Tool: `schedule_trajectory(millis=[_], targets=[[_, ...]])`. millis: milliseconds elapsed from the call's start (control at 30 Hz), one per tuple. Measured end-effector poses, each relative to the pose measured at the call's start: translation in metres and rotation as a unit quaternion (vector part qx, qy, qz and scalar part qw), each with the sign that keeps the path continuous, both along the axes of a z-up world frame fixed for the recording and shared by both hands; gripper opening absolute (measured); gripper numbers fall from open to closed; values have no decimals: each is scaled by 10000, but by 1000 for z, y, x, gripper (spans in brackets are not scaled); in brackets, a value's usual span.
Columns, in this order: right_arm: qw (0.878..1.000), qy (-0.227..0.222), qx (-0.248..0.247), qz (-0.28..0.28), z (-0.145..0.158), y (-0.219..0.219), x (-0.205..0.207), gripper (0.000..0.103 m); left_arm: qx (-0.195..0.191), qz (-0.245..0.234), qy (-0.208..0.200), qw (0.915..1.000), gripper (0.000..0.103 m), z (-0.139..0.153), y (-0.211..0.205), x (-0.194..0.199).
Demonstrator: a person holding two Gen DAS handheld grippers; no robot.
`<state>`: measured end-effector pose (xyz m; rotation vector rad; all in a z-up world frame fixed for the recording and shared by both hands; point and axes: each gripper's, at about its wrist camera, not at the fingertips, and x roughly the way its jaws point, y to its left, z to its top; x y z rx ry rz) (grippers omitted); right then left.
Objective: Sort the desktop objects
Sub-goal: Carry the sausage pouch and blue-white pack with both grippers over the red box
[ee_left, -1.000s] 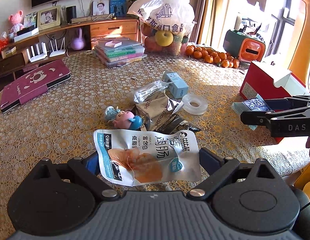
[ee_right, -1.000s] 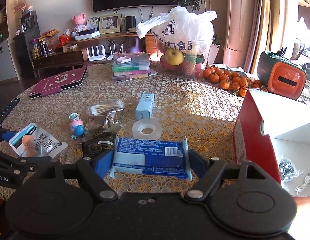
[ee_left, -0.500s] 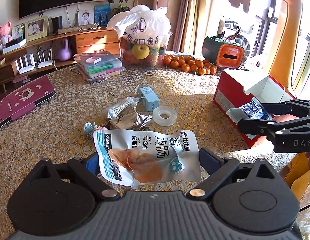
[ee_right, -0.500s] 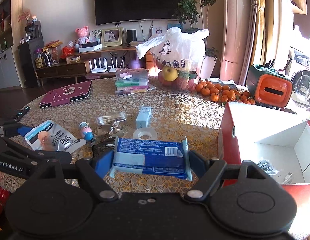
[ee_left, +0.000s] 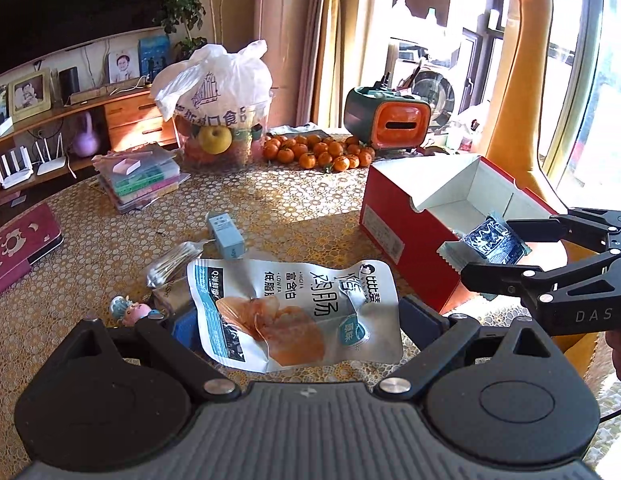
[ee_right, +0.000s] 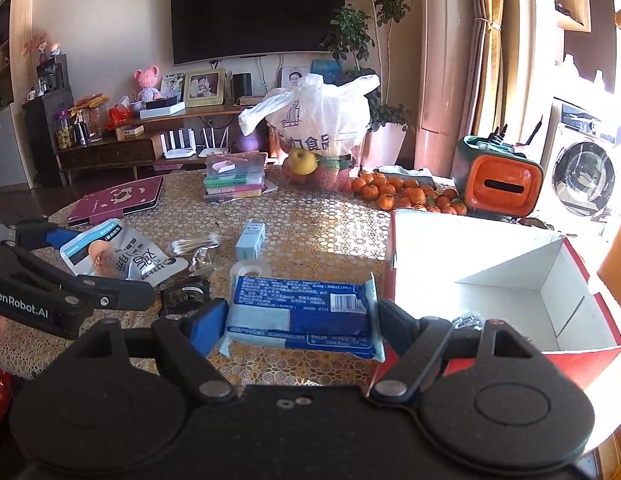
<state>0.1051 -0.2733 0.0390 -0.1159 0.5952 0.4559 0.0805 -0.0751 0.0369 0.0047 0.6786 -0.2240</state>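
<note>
Carry step: left gripper (ee_left: 294,320) clenched on snack pouch (ee_left: 294,312), right gripper (ee_right: 300,320) on blue packet (ee_right: 302,316); red box (ee_right: 510,300) at 3 o'clock, release over it next.

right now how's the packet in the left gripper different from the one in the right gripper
The silver pouch in the left gripper is a wide, flat, crinkled bag with a food picture, while the blue pack in the right gripper is a blocky wrapped brick with a barcode. The blue pack hangs at the red box, nearer than the pouch. Both are clamped by their side edges, off the table.
</note>
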Motion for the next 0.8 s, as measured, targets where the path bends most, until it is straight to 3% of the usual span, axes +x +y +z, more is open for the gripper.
schedule_trajectory(millis=[800], targets=[[9979,-163,-216,-585,19,-89,11,80,-105,-1157,-180,9931,98,30,-113,61]])
